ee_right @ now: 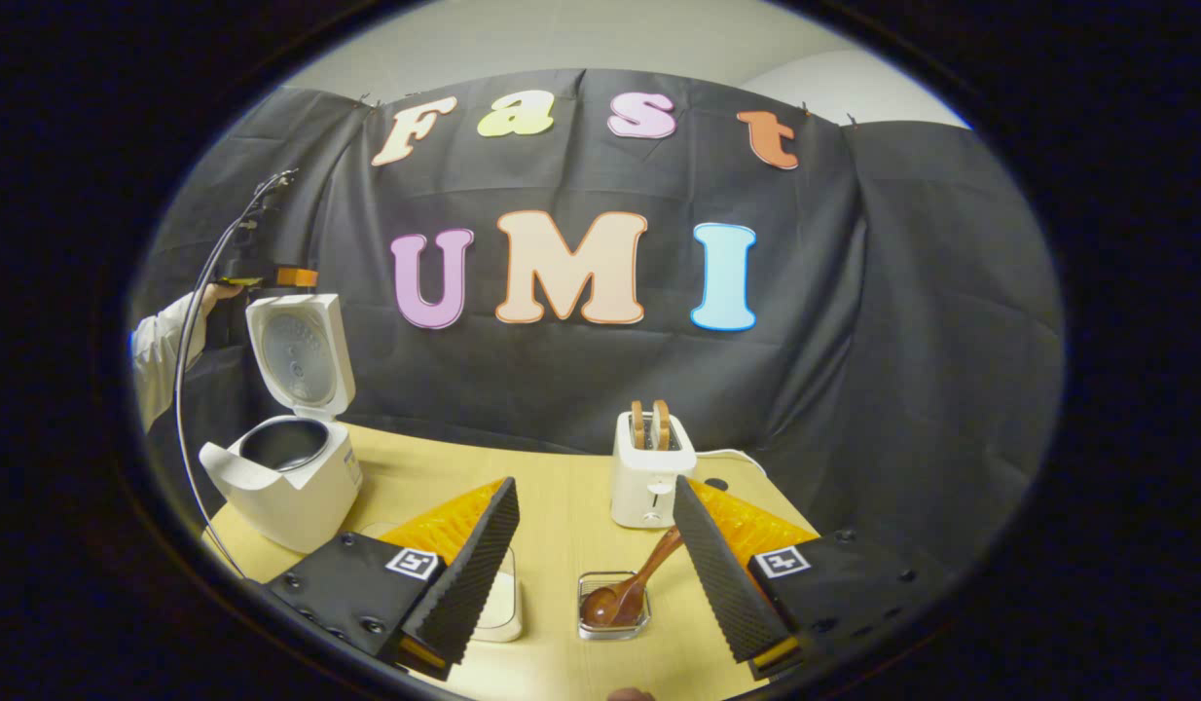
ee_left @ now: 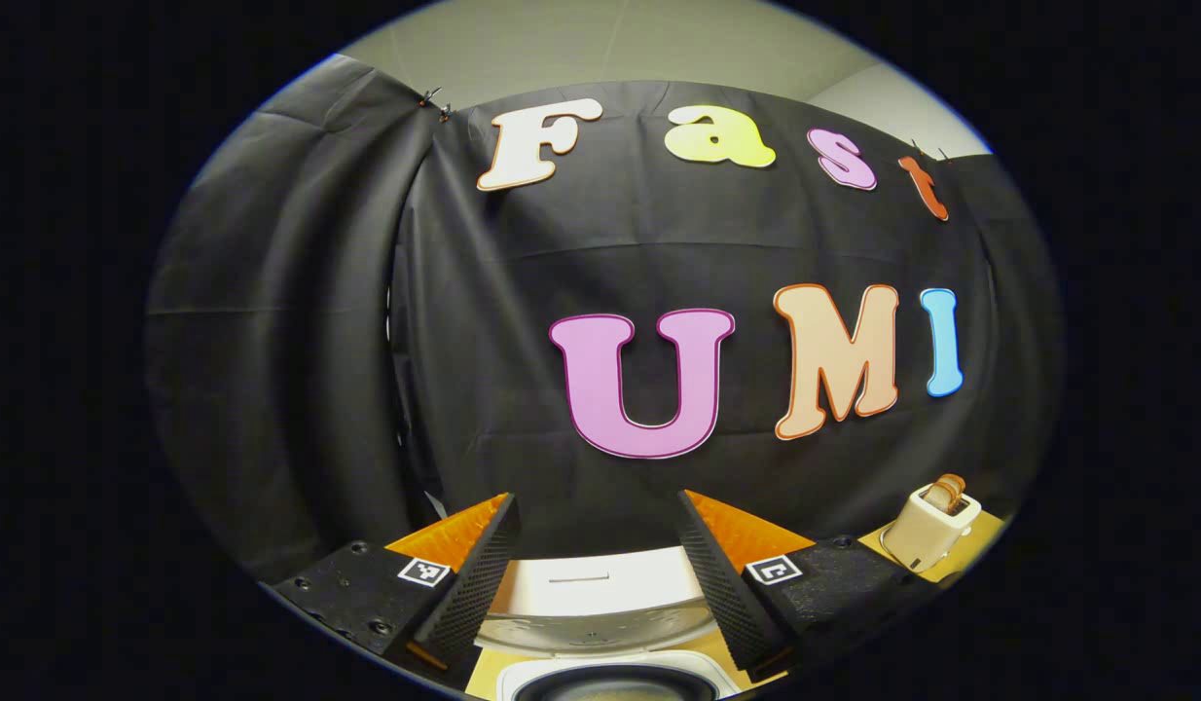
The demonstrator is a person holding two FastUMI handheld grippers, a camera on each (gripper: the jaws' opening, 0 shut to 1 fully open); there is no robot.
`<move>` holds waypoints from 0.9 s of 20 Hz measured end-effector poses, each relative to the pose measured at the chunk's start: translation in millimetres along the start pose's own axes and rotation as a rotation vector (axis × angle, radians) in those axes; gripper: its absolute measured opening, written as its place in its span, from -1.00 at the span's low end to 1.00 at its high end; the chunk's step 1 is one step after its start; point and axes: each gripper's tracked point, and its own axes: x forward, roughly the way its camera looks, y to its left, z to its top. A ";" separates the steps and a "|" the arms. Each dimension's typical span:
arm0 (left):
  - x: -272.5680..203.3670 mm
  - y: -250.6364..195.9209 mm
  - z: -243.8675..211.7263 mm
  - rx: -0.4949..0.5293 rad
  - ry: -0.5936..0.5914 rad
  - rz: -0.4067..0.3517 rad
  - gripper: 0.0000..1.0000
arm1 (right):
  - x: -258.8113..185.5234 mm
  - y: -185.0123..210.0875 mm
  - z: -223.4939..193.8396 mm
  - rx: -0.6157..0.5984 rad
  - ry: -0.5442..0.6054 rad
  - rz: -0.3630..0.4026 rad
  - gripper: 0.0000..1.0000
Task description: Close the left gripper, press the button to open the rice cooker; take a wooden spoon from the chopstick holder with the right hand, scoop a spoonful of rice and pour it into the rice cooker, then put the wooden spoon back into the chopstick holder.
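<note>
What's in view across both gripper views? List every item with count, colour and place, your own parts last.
Rice cooker: one, white, lid up, left end of the table.
Toaster: one, white, two brown slices in its slots, back middle of the table.
Wooden spoon: one, dark brown, bowl down in the holder, handle leaning right.
Chopstick holder: one, clear, near edge of the table.
Container: one, white, beside the holder, partly hidden.
Table: one, light wood.
Sleeve: one, white, behind the cooker.
Left gripper: jaws open, above the cooker.
Right gripper: jaws open, over the holder.
</note>
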 end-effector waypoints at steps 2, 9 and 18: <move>1.8 0.9 -17.5 0.002 0.052 0.005 0.86 | 0.0 2.4 0.9 0.000 0.001 0.004 0.97; -22.5 -2.9 -17.5 -0.065 0.042 0.002 0.86 | 9.2 29.7 8.7 0.018 -0.026 0.080 0.97; -82.4 -11.8 -35.2 -0.117 0.049 0.006 0.90 | 17.5 61.9 10.8 0.036 -0.030 0.179 0.97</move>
